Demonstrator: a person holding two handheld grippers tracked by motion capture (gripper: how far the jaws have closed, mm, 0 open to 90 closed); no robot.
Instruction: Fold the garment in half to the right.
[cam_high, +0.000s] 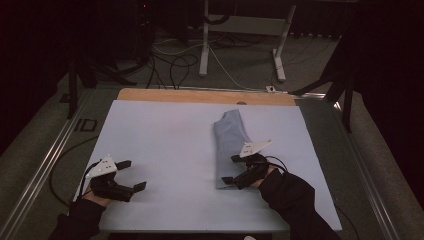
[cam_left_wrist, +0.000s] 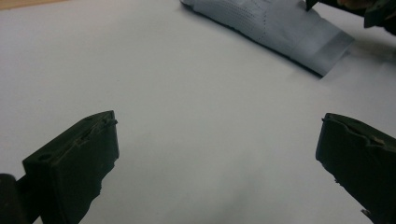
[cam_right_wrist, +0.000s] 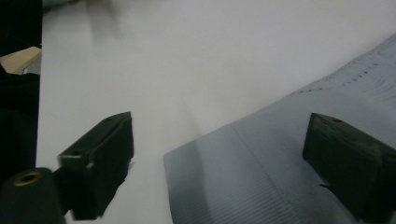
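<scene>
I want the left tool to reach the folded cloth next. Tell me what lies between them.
Nothing visible does. The left tool hovers with open jaws over bare white sheet, and only that sheet stretches between it and the folded grey-blue cloth. The right tool stands open over the cloth's near end, on its far side.

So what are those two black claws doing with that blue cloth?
A person holds a claw in each hand over a white table. A folded blue cloth lies flat on it, toward the right. The right claw sits at the cloth's near end with its jaws wide open, not gripping it. The left claw is also open, off to the left over bare table, well away from the cloth.
</scene>
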